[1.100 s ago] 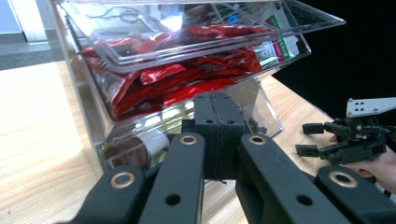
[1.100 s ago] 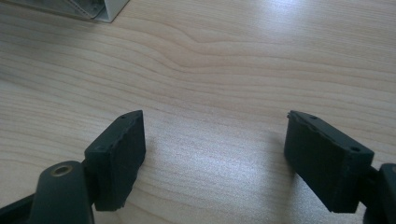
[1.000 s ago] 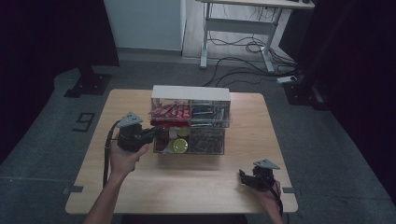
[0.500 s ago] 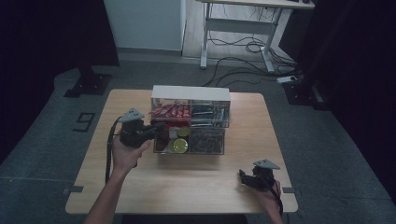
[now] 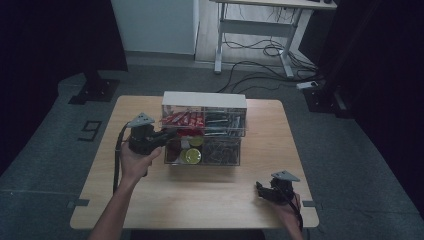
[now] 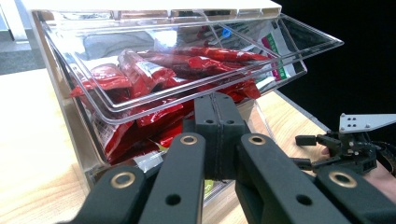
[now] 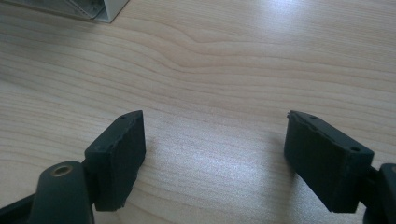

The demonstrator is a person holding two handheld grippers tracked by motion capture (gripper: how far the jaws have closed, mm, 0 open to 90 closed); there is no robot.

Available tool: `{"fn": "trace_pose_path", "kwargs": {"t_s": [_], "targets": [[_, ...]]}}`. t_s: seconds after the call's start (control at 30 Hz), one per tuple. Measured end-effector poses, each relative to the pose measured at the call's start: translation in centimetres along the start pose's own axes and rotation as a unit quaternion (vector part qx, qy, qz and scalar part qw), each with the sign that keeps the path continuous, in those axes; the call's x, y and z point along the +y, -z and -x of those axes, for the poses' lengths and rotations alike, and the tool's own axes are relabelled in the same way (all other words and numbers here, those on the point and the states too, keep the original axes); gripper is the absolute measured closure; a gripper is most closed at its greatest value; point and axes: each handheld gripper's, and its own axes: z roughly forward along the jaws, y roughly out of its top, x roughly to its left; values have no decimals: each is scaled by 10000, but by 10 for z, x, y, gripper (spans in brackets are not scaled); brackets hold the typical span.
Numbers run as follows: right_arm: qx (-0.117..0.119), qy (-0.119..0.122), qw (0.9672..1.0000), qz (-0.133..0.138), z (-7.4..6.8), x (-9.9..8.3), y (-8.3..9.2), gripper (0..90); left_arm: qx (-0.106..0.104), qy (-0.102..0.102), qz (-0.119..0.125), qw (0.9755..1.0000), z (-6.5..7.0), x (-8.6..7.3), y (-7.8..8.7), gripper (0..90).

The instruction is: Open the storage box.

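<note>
- High view: wooden bench carrying a clear two-tier bin organiser with a white top, set toward the far edge. Left claw sits at the organiser's left end, level with the upper tilt-out bin, its jaws together with nothing between them; judged to be nudging or propping the bin front, not gripping it. Right claw lies near the bench's near right corner, well apart from the organiser, apparently parked while the left hand works.
- High view, contents: red packets in the upper left bin; darker items in the upper right bin; a yellow-green round thing in the lower left bin; the lower right contents are too dim to name.
- Left gripper view: left claw closed flat, tips just under the tilted-open clear bin, which leans outward from the top. Red packets glossy, crinkled, heaped loosely. Contact between tips and bin lip cannot be told. Right claw farther off, above the bench.
- Right gripper view: right claw jaws wide apart, empty, over bare bench; organiser corner at upper left.
</note>
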Motion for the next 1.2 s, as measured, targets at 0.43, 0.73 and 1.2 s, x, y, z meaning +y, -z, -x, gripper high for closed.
{"fn": "trace_pose_path", "kwargs": {"t_s": [0.43, 0.73, 1.2], "targets": [[-2, 7, 10000, 3, 0, 0, 0, 207, -5, 5, 44, 10000, 0, 11, 3, 900], [2, 15, 10000, 1, 0, 0, 0, 207, 17, -10, 74, 10000, 0, 16, 5, 900], [8, 39, 10000, 3, 1, 0, 0, 207, 116, -70, 104, 9999, 4, 31, 1, 900]]}}
